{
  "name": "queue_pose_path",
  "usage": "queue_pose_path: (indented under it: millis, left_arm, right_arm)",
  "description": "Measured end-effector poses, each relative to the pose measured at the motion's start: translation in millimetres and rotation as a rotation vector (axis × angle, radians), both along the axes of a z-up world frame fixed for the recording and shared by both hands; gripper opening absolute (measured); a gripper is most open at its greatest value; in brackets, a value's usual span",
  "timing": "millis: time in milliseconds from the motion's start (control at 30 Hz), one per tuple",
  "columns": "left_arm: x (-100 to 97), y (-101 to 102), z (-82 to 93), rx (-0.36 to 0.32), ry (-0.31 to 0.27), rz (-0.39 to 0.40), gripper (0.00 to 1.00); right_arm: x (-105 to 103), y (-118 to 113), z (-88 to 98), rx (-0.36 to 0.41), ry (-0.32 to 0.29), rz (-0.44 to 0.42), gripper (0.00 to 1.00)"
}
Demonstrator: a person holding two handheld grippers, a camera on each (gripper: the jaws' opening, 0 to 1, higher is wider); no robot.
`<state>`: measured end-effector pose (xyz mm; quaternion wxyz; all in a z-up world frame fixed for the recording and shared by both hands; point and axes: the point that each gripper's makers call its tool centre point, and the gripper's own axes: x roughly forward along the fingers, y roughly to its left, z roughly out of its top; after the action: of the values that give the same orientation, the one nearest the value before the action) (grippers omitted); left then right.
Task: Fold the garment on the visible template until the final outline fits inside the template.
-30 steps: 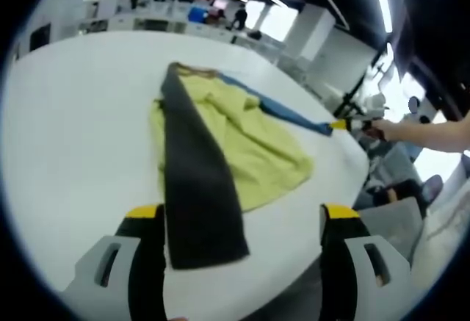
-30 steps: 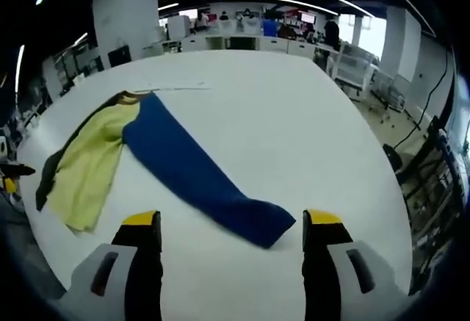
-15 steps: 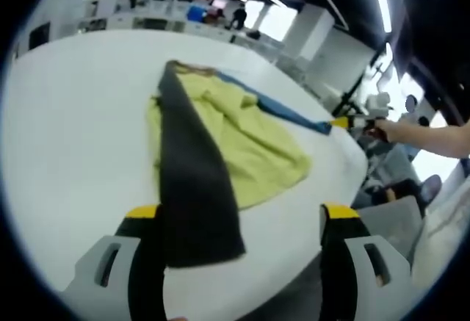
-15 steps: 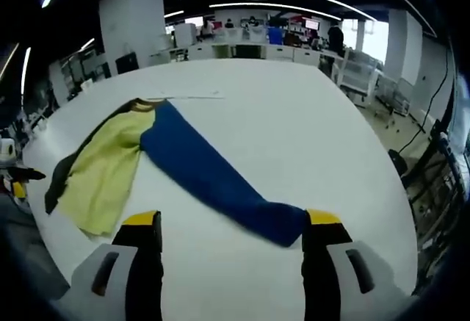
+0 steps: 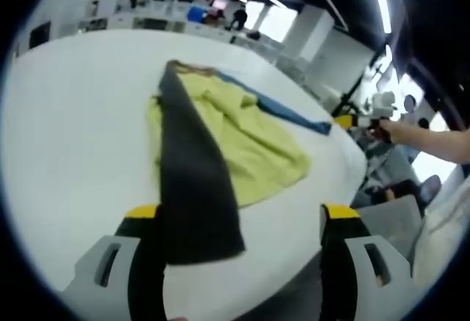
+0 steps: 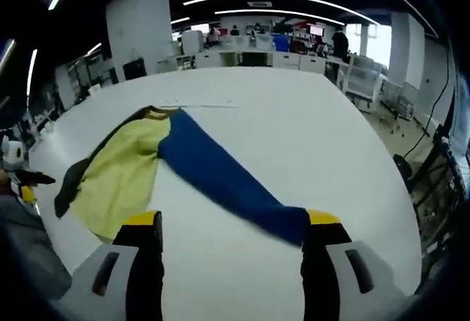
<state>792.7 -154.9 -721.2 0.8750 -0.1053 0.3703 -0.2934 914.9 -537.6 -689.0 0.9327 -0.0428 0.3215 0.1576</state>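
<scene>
A garment lies spread on the white table point(image 5: 66, 123). It has a yellow-green body point(image 5: 250, 141), a dark grey sleeve point(image 5: 194, 189) and a blue sleeve point(image 5: 294, 117). My left gripper point(image 5: 240, 214) is open, and the grey sleeve's cuff lies between its jaws, close to the left one. In the right gripper view the blue sleeve point(image 6: 220, 181) runs from the yellow-green body point(image 6: 125, 178) toward my open right gripper point(image 6: 233, 219). Its cuff rests just inside the right jaw. A thin line point(image 6: 209, 106) marks the table past the collar.
In the left gripper view the right gripper point(image 5: 360, 121) sits at the table's far edge, held by a person's arm point(image 5: 433, 141). Chairs point(image 5: 396, 214) stand below that edge. In the right gripper view the left gripper point(image 6: 18, 178) is at the left rim. Desks fill the background.
The right gripper view has closed in on the blue cuff, which now sits between the jaws. The left gripper view has barely changed.
</scene>
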Motion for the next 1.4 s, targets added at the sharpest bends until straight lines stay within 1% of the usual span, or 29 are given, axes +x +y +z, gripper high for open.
queue_pose_path:
  millis: [500, 633, 800, 833, 1400]
  left_arm:
    - [-5.6, 2, -3.5, -0.002, 0.004, 0.001, 0.83]
    - [-6.6, 2, -4.6, -0.003, 0.007, 0.003, 0.83]
    - [-8.8, 2, -7.0, -0.005, 0.014, 0.001, 0.84]
    - [-9.0, 2, -7.1, -0.006, 0.014, 0.001, 0.84]
    - [-13.2, 5, -10.2, -0.004, 0.021, 0.006, 0.84]
  right_arm:
    - [-19, 14, 2.4, 0.032, -0.003, 0.005, 0.76]
    - [-26, 24, 6.4, 0.058, -0.012, 0.006, 0.76]
    - [-33, 38, 7.6, 0.071, -0.017, 0.025, 0.76]
    - [-35, 42, 7.3, 0.065, -0.018, 0.038, 0.76]
    - [-50, 68, 14.6, 0.097, -0.026, 0.082, 0.75]
